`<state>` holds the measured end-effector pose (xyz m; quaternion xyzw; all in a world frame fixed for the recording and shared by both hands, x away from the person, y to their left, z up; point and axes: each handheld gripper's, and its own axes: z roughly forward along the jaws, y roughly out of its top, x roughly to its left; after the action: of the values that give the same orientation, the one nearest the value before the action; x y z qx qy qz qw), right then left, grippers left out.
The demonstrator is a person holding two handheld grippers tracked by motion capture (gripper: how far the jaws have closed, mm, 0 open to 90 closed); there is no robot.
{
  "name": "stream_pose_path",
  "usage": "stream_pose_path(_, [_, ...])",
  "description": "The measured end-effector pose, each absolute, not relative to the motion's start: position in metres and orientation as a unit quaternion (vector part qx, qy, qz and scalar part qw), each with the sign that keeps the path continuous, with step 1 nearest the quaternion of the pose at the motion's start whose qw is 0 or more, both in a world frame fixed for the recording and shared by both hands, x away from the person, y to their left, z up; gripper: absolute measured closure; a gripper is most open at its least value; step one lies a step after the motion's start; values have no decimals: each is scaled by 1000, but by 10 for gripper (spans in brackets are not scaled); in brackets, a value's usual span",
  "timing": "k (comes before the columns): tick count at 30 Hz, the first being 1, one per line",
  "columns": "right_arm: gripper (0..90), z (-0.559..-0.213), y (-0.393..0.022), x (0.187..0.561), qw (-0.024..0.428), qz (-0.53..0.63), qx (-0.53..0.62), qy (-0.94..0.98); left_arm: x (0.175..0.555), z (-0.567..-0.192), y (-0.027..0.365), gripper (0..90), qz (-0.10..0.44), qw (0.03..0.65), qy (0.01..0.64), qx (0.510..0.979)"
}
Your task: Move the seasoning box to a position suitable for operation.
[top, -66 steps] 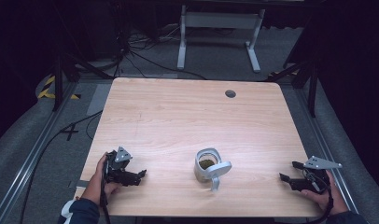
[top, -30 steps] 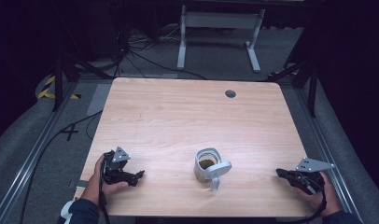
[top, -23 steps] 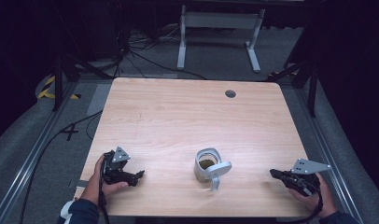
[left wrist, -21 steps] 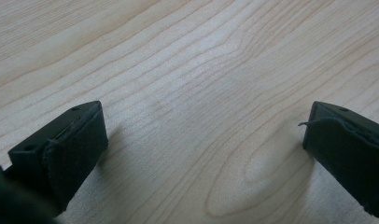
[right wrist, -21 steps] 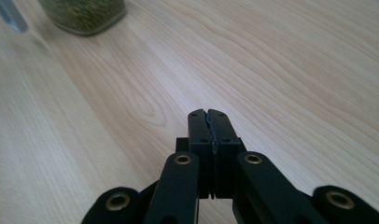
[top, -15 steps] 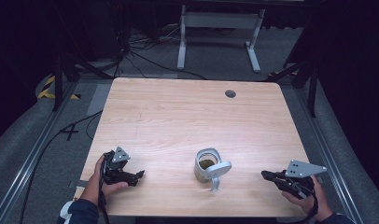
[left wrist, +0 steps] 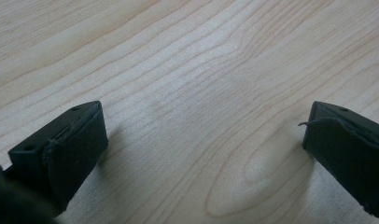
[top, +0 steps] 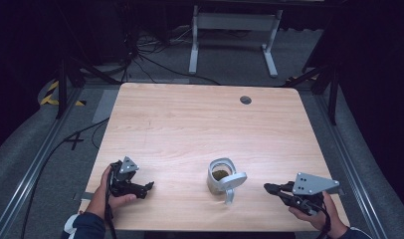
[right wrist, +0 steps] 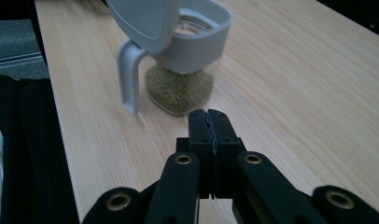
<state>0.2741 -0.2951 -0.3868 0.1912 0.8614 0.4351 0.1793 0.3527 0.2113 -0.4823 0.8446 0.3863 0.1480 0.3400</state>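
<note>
Right gripper view: jar (right wrist: 180, 70) holds greenish grains; jaws closed.

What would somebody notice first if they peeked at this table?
Probably the little clear jar with a grey flip-up lid and handle, standing near the front edge of the wooden table, with greenish-brown grains in the bottom. Then the two black grippers on either side of it: the right gripper points at the jar with its jaws pressed together, and the left gripper rests with its jaws wide apart over bare wood.
</note>
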Motion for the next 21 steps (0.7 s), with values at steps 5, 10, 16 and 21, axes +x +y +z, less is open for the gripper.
stream_pose_path(5, [897,-377,-271,274,176,449,163,861,353,-482,211,2,148,340,386,845])
stream_pose_path(10, [897,-370,-252,273,178,450,140,863,353,-482,211,2,148,340,386,844])
stream_pose_path(16, [897,-367,-239,274,176,453,123,865,353,-482,211,2,147,340,386,845])
stream_pose_path(21, [897,-361,-234,275,181,460,119,861,353,-482,211,2,148,340,386,845])
